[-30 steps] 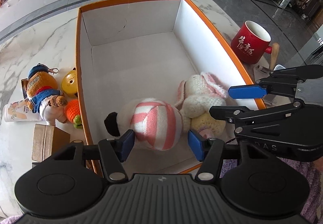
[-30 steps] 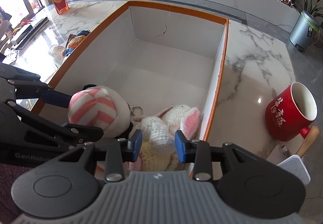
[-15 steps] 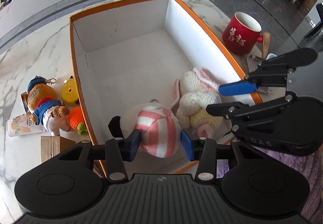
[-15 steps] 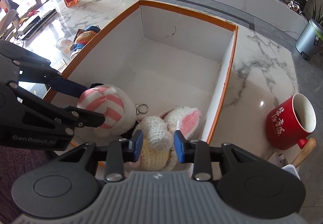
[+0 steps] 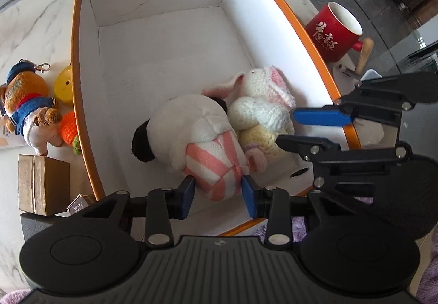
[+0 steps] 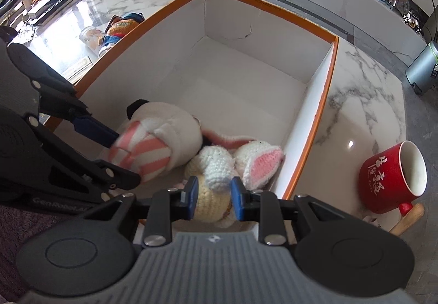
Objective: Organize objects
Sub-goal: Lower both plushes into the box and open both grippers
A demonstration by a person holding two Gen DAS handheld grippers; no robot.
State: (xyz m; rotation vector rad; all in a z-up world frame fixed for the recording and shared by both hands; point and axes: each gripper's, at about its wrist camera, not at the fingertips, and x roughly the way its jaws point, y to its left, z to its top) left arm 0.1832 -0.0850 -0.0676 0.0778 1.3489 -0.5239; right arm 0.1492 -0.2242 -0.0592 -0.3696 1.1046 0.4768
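Both claws are down in the near end of the orange-rimmed box (image 5: 77,38). The left gripper (image 5: 218,192), its jaws just closing in, pinches the pink-striped end of the panda plush (image 5: 191,129), which lies on the box floor. Just right of it, touching, lies the crocheted bunny (image 6: 227,167); the right gripper (image 6: 214,196), jaws narrowing too, clamps its yellow body.

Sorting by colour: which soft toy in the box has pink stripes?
The white plush with black ears, held by the left gripper; the crocheted rabbit beside it has none.
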